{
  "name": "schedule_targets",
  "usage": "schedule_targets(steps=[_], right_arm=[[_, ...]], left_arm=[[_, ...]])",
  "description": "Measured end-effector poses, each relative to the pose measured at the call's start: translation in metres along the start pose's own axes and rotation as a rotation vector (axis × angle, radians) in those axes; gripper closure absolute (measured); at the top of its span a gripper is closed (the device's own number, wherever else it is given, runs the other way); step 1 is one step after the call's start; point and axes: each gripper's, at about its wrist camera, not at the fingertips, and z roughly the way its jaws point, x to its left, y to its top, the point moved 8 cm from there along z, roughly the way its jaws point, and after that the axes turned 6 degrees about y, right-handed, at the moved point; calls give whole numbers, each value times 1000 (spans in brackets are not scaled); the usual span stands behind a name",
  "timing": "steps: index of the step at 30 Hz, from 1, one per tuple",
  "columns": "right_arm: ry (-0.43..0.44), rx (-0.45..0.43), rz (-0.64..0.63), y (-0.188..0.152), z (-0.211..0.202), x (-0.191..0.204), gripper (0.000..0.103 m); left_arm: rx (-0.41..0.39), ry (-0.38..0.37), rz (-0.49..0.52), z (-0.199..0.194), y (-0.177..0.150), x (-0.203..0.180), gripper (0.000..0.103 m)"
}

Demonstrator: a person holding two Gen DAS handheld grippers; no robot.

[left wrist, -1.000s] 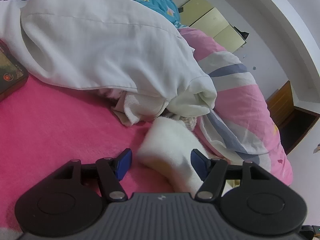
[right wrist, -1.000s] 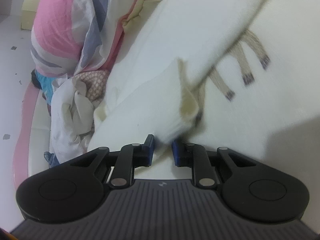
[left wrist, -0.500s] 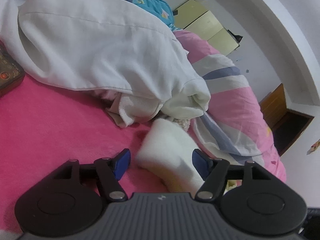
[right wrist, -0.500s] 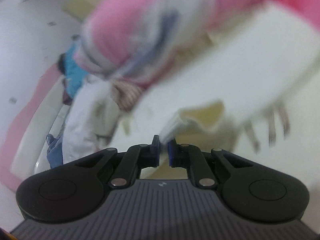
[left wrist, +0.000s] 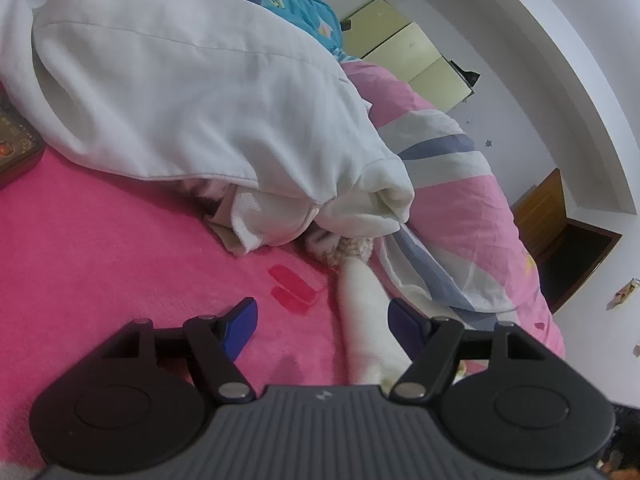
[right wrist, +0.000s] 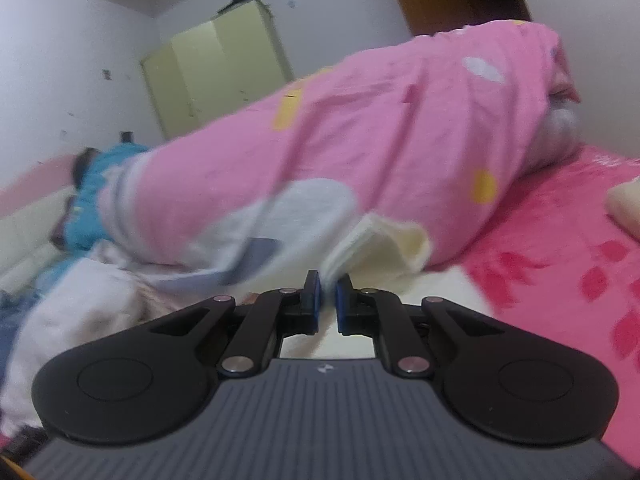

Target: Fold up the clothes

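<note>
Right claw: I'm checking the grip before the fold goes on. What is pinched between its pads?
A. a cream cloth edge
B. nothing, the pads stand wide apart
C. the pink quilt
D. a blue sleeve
A: the right claw is shut on the cream cloth, whose edge runs up from between the blue pads.

I see the cream-white fleece garment (right wrist: 384, 244) pinched by a folded edge right between the right gripper (right wrist: 327, 294)'s closed blue pads, its loose corner standing up just ahead of them. A narrow strip of the same garment (left wrist: 368, 320) stretches along the inner side of the left gripper (left wrist: 322, 322)'s right pad, between its wide-apart jaws.
</note>
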Motion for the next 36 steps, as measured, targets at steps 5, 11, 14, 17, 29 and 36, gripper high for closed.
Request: schedule_targets(steps=[5, 11, 14, 17, 29, 36], right_arm=[[-61, 102, 50, -34, 19, -45, 97], [-15, 139, 224, -47, 37, -75, 97], [74, 62, 193, -15, 36, -58, 97], [144, -7, 121, 3, 32, -46, 97], [154, 160, 360, -46, 42, -109, 96], [-10, 248, 372, -59, 31, -146, 90]], left_arm=[[3, 11, 10, 0, -1, 0, 30], [5, 18, 16, 0, -1, -1, 30], [5, 21, 19, 0, -1, -1, 30], [6, 24, 23, 0, -1, -1, 30], [8, 29, 22, 0, -1, -2, 31], [13, 27, 12, 1, 0, -2, 31]])
